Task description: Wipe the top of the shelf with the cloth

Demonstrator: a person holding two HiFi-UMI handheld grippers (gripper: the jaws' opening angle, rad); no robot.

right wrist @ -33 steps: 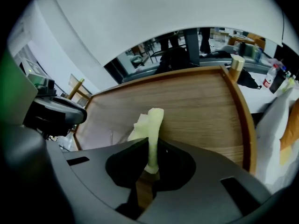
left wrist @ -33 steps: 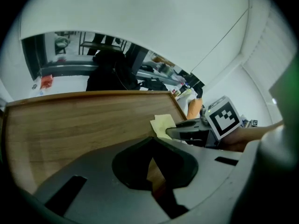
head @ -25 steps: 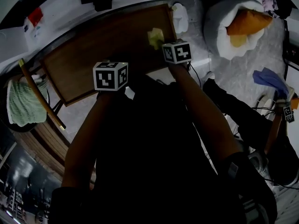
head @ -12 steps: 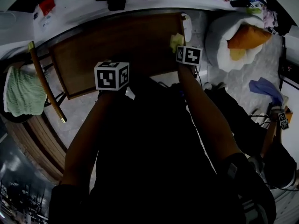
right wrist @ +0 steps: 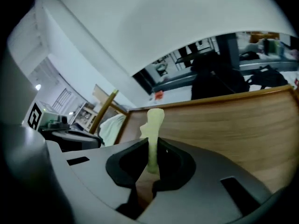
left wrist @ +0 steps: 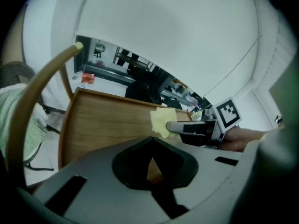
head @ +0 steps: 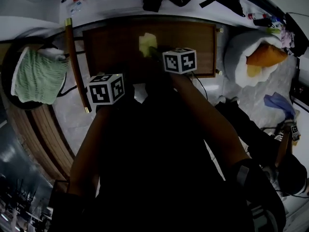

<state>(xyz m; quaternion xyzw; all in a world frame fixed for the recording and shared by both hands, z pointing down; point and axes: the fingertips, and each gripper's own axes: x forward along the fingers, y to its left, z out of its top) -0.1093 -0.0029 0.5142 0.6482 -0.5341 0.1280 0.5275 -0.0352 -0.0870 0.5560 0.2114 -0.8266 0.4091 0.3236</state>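
Head view looks down as the right gripper (head: 153,51), its arm stretched forward, clamps the yellow cloth (head: 146,43) flat on the wooden shelf top (head: 111,45) near the far edge, the cloth's long axis running straight out from the jaws, while the left gripper (left wrist: 152,164), jaws pressed together on nothing, hangs by the near edge.

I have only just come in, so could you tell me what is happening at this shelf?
A person is working with a handheld gripper in each hand. The right gripper is clamped on a yellow cloth and presses it onto the wooden top of the shelf, towards the middle of the top. The left gripper has its jaws together on nothing and sits near the shelf's front edge, taking no part. Wiping looks under way; how much is done cannot be told.
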